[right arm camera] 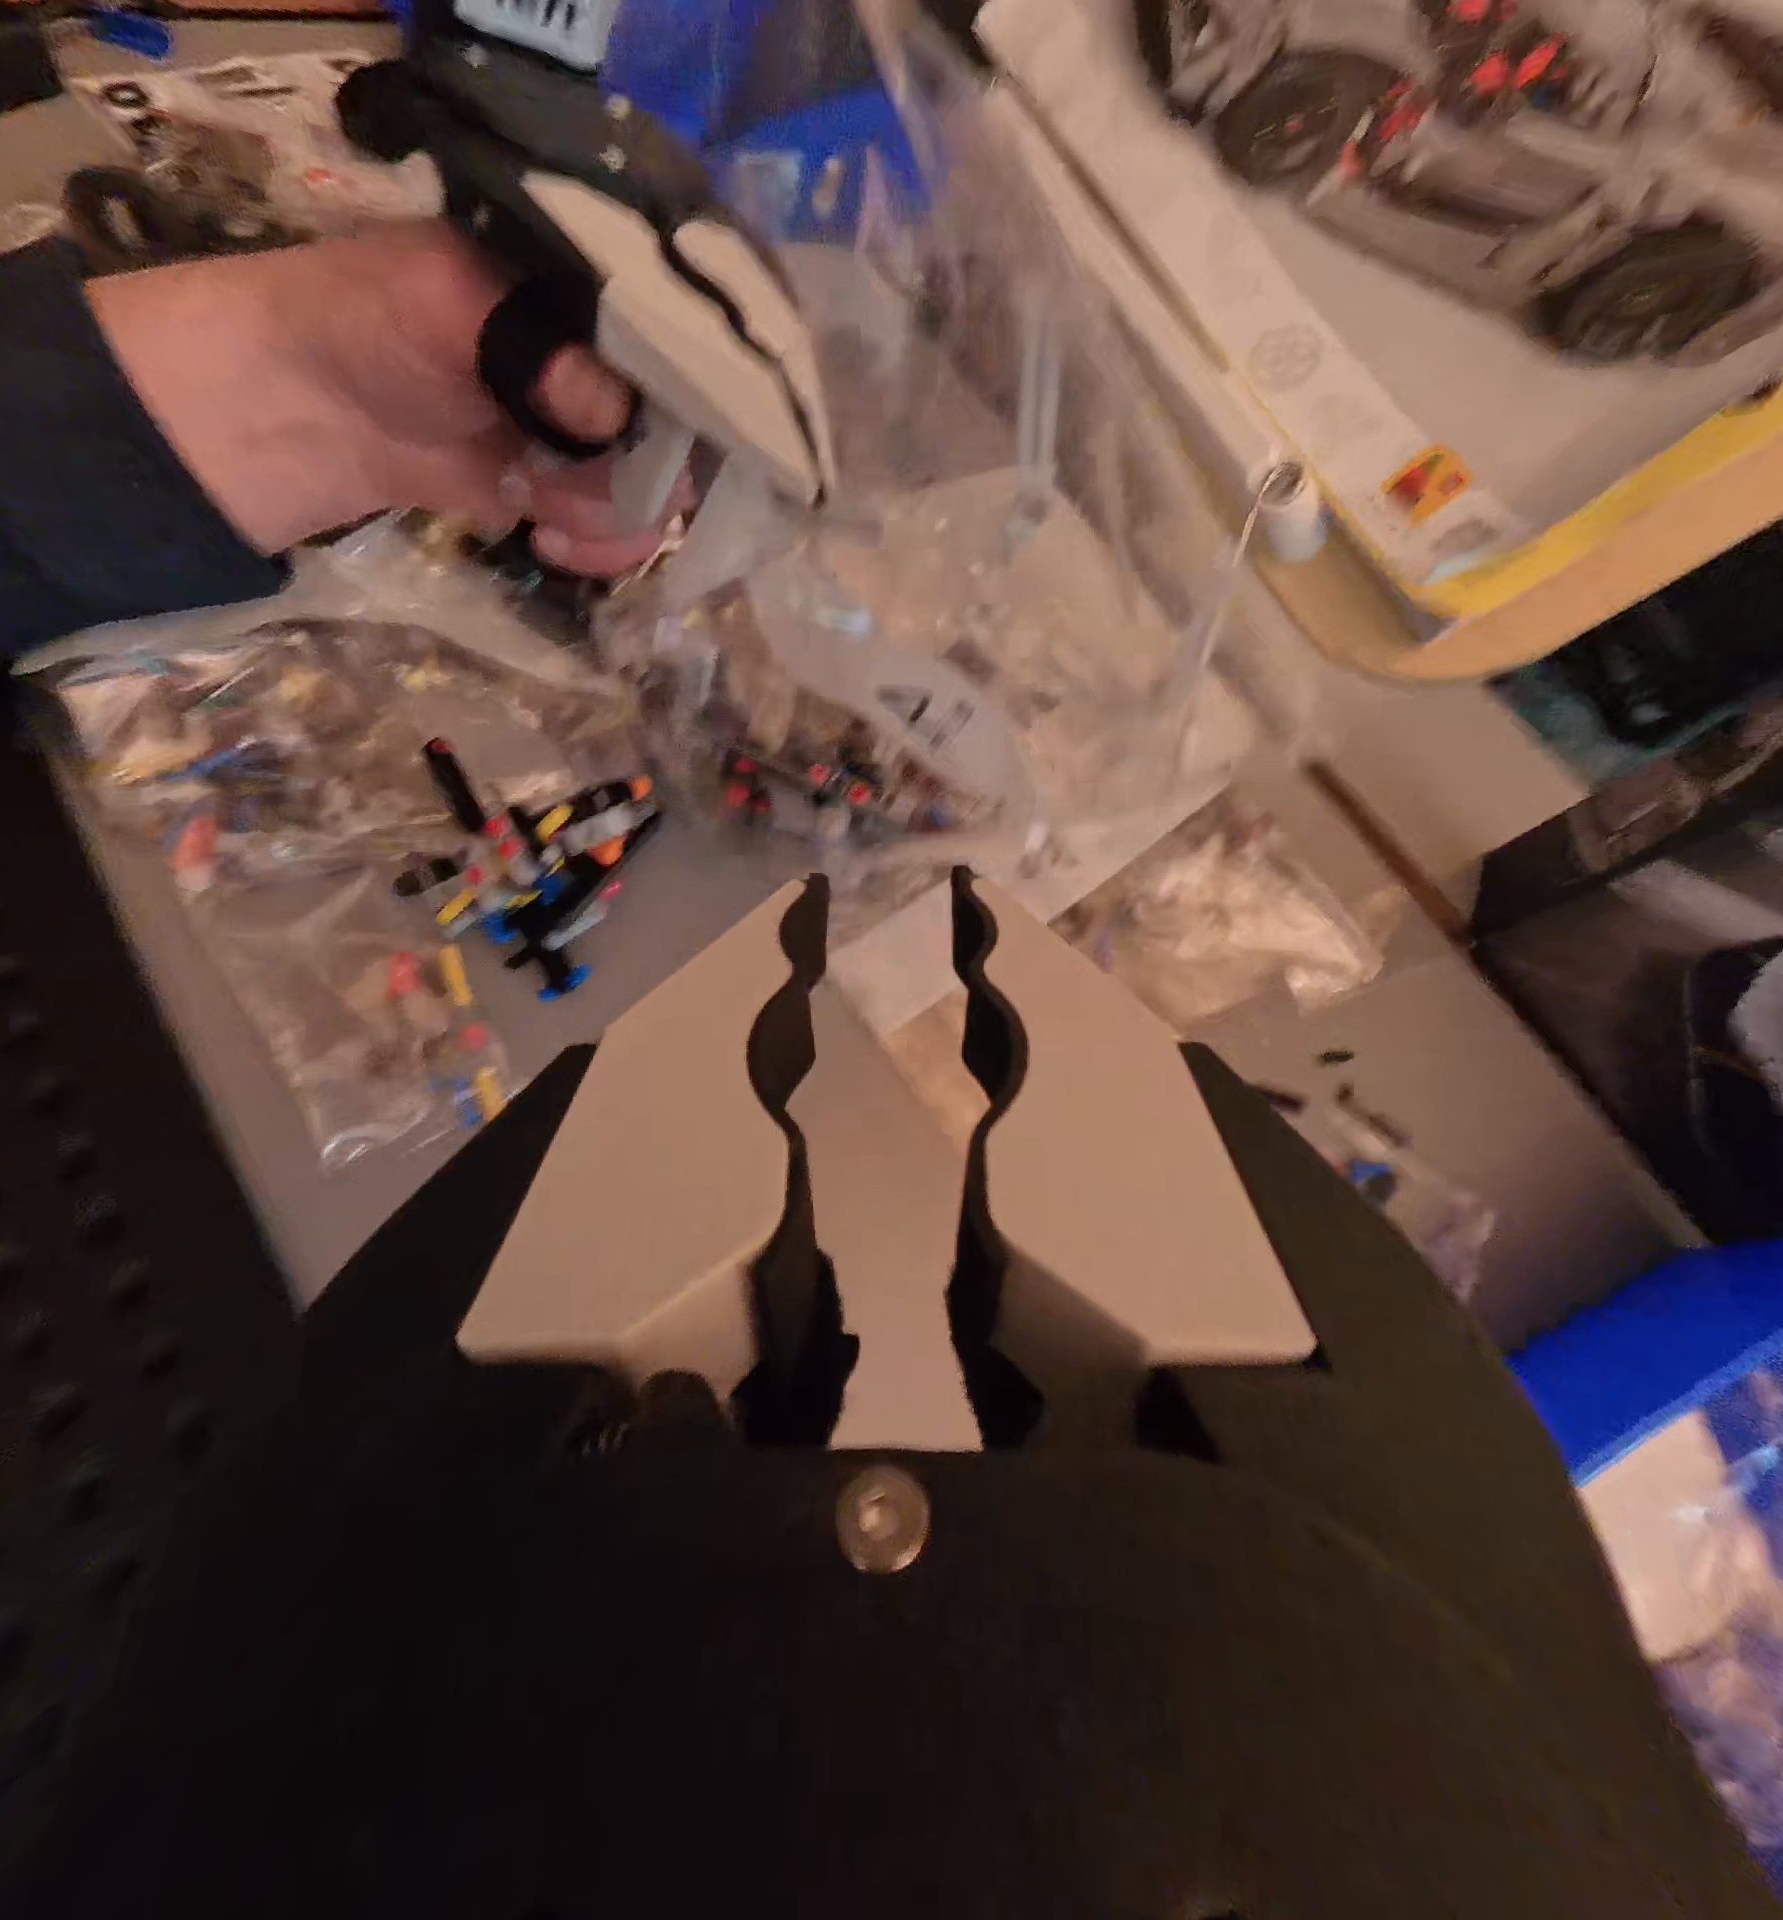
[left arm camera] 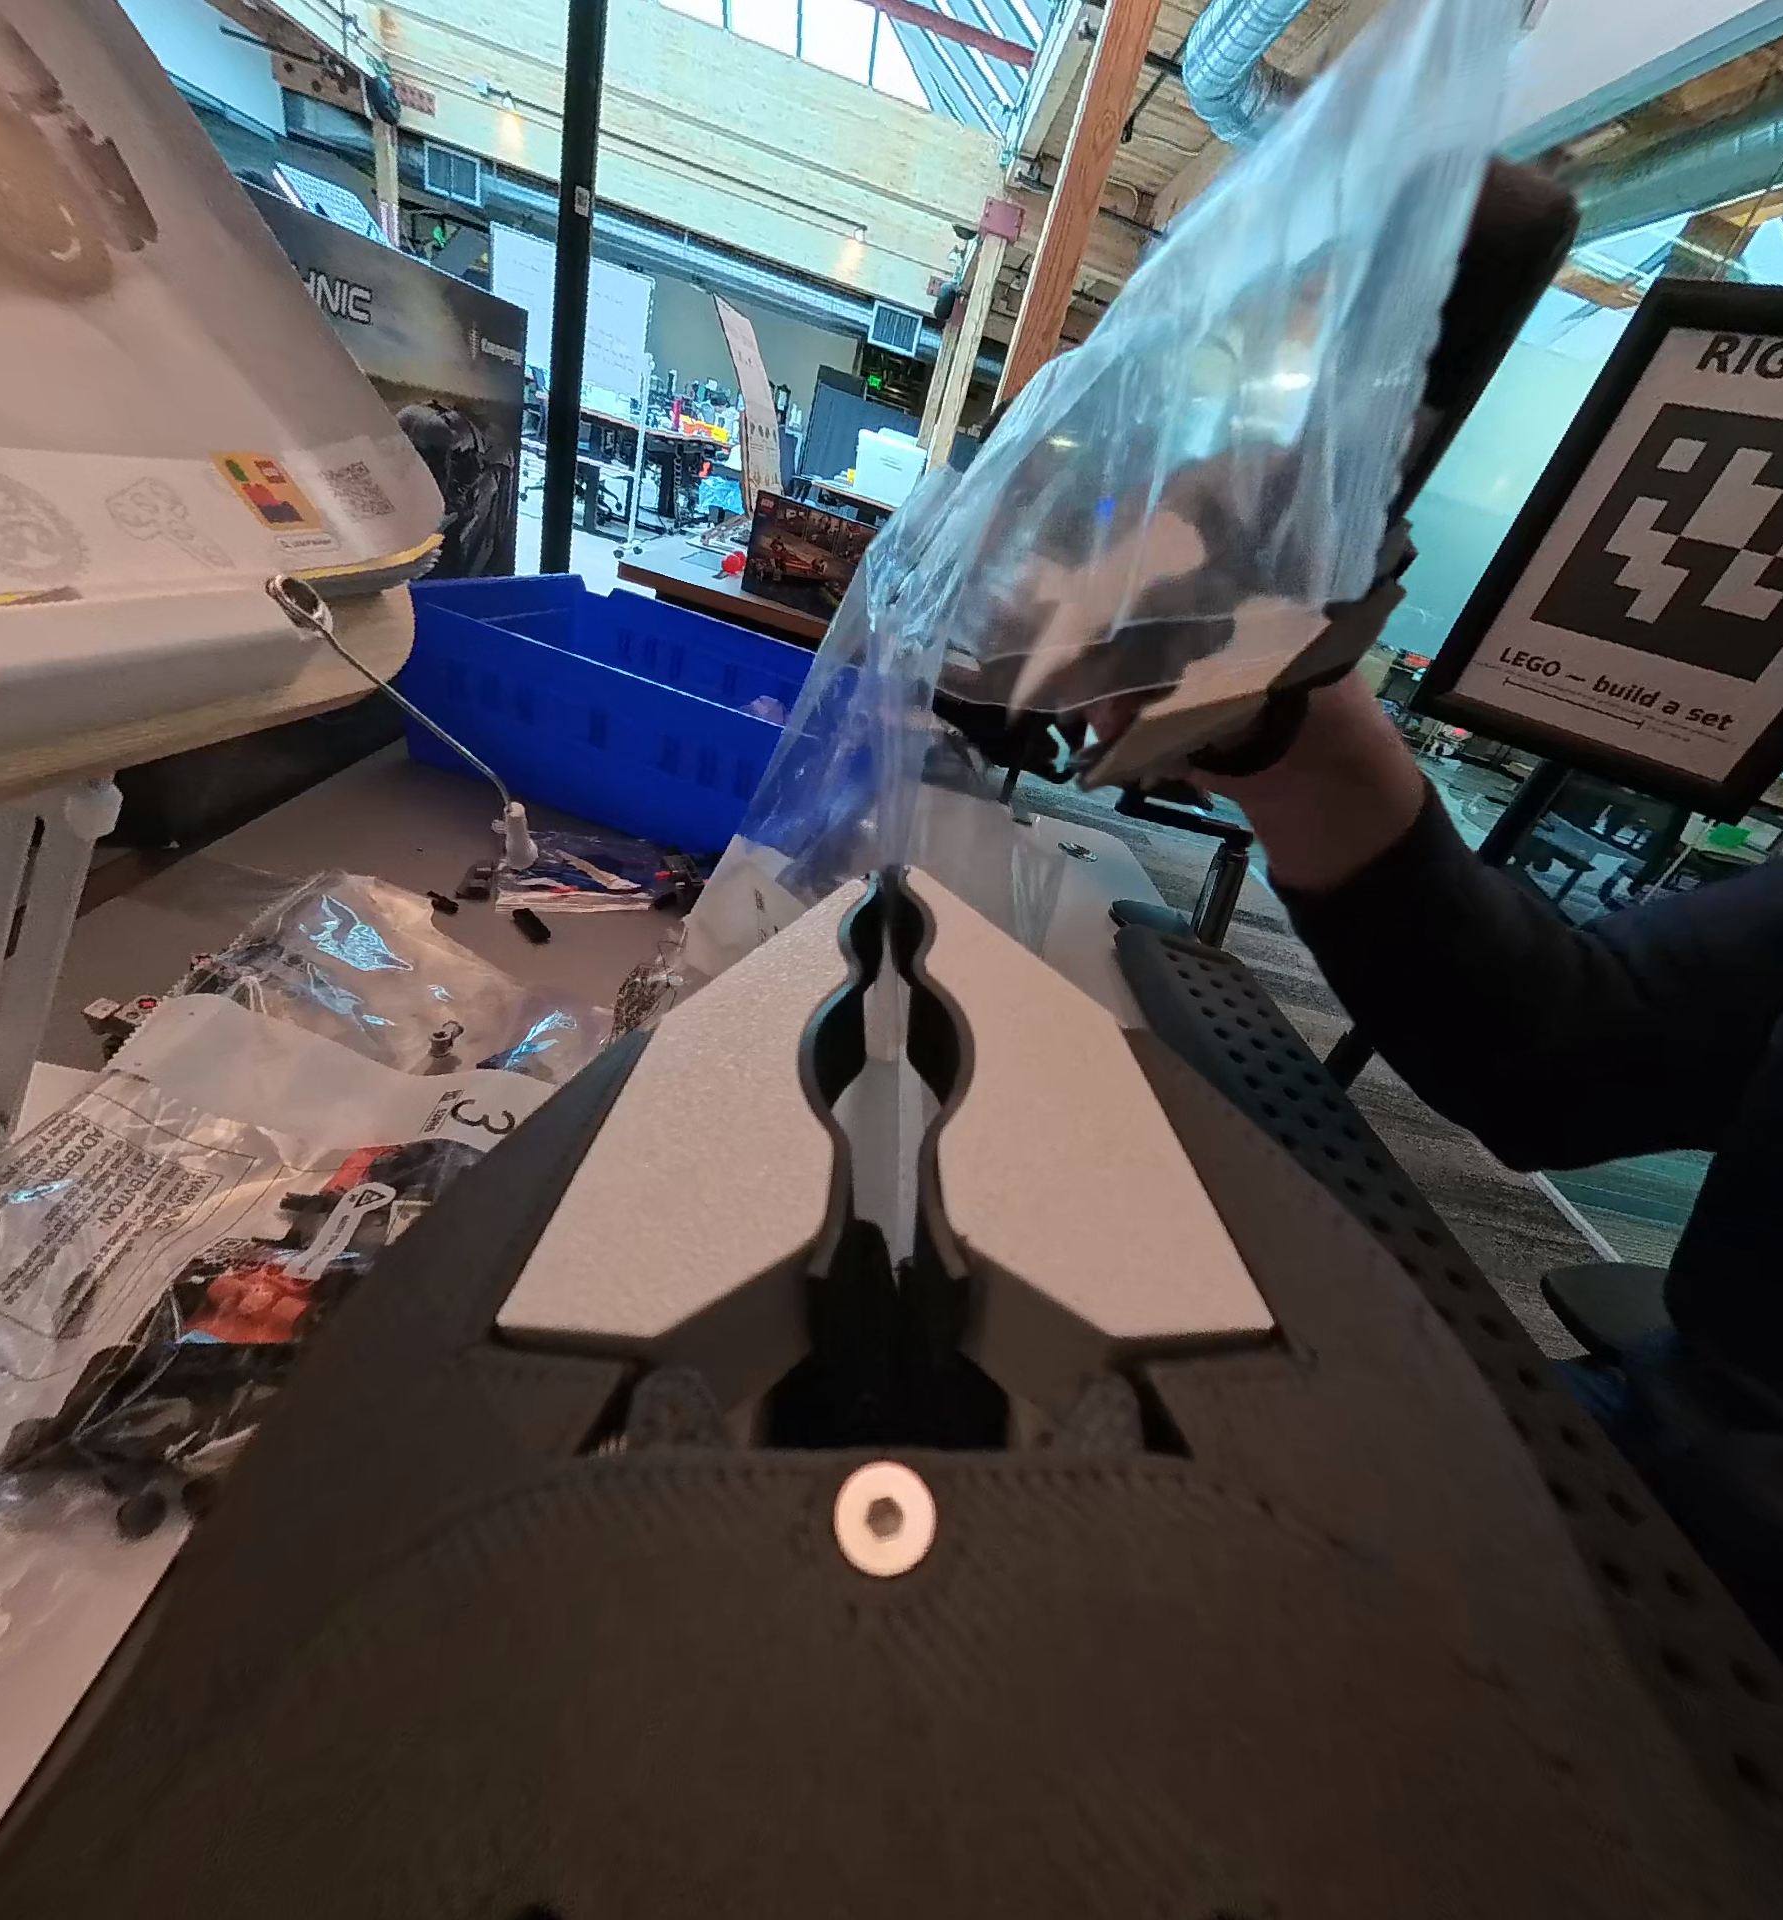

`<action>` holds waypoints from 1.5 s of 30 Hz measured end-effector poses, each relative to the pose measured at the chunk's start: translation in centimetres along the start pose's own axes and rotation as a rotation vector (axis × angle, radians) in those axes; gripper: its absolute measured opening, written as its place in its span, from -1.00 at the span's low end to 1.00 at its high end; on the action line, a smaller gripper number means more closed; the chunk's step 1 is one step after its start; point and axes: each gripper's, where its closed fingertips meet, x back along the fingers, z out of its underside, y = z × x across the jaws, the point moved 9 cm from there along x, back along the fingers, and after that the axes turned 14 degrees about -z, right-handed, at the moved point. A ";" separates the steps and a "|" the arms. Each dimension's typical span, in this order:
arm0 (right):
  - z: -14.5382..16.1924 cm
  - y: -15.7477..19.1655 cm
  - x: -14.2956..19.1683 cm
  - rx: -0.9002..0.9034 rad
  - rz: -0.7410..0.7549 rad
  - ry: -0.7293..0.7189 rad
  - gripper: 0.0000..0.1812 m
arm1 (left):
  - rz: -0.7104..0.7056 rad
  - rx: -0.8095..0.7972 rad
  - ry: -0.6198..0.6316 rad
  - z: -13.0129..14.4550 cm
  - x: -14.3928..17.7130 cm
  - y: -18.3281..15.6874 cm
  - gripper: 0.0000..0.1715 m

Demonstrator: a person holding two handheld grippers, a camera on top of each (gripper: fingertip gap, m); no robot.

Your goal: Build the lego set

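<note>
In the left wrist view, the left hand-held gripper (left arm camera: 889, 883) is closed on the lower edge of a clear plastic bag (left arm camera: 1126, 499), its two pale fingers pinched together with the film between the tips. The bag rises up and to the right, in front of the right hand-held gripper (left arm camera: 1157, 717), which a hand (left arm camera: 1313, 769) in a dark sleeve holds above the desk (left arm camera: 347, 831). More sealed bags of lego parts (left arm camera: 191, 1174) lie on the desk at the left, a blue bin (left arm camera: 596, 686) stands behind them, and an instruction booklet (left arm camera: 118, 416) rests on a raised stand at the upper left.

In the right wrist view, which is blurred, the right hand-held gripper (right arm camera: 889, 904) has its fingers apart with nothing between them, and the clear plastic bag (right arm camera: 970, 540) hangs just beyond the tips. The left hand-held gripper (right arm camera: 804, 457) clamps the bag's left side from above. A small partly built lego assembly (right arm camera: 523, 873) lies on the desk (right arm camera: 741, 914) among the bags of parts (right arm camera: 274, 748); the blue bin (right arm camera: 1697, 1340) is at the lower right.
</note>
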 end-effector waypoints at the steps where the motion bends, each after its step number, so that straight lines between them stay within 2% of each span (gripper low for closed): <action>1: 1.1 0.6 0.2 -0.036 -0.054 0.022 -0.78 | -0.001 0.002 -0.001 0.0 0.0 0.0 -1.00; 3: 3.8 2.3 -0.6 -0.115 -0.221 0.138 -0.77 | 0.002 0.005 -0.001 0.1 -0.1 0.0 -1.00; 7: 8.8 5.4 -3.7 -0.128 -0.366 0.373 -0.74 | 0.003 0.002 0.004 0.2 -0.2 -0.1 -1.00; 10: 11.1 6.9 -5.5 -0.158 -0.441 0.450 -0.72 | 0.000 0.001 0.002 0.1 -0.1 -0.2 -1.00; 13: 12.0 7.6 -6.4 -0.161 -0.446 0.473 -0.73 | 0.000 0.001 0.002 0.1 -0.1 -0.1 -1.00; 21: 12.0 7.4 -6.1 -0.158 -0.424 0.459 -0.79 | -0.001 0.001 0.000 0.1 0.0 -0.1 -1.00; 22: 11.7 7.3 -5.9 -0.159 -0.427 0.435 -0.83 | -0.002 0.001 0.000 0.1 0.0 -0.1 -1.00; 23: 11.3 7.0 -5.5 -0.154 -0.426 0.403 -1.00 | -0.002 0.000 0.000 0.1 0.0 -0.1 -1.00; 26: 9.5 5.9 -4.2 -0.140 -0.389 0.333 -1.00 | 0.000 -0.001 0.001 0.1 0.0 -0.2 -1.00; 31: 7.2 4.5 -2.6 -0.113 -0.341 0.302 -0.98 | 0.002 -0.003 0.002 0.0 0.0 -0.2 -1.00; 34: 8.0 4.8 -2.9 -0.142 -0.363 0.351 -0.79 | 0.002 -0.002 -0.003 -0.1 0.1 -0.1 -1.00; 37: 9.6 6.2 -4.1 -0.147 -0.403 0.428 -0.75 | 0.004 -0.002 -0.001 0.0 0.0 -0.2 -1.00; 41: 11.1 7.9 -6.3 -0.174 -0.446 0.476 -0.79 | 0.006 -0.003 0.003 0.0 -0.1 -0.3 -1.00; 43: 11.6 8.1 -7.0 -0.166 -0.413 0.494 -0.94 | 0.005 -0.004 0.005 0.1 -0.1 -0.3 -1.00; 45: 11.6 8.0 -7.0 -0.183 -0.419 0.491 -0.95 | 0.004 -0.005 0.003 0.0 -0.1 -0.3 -1.00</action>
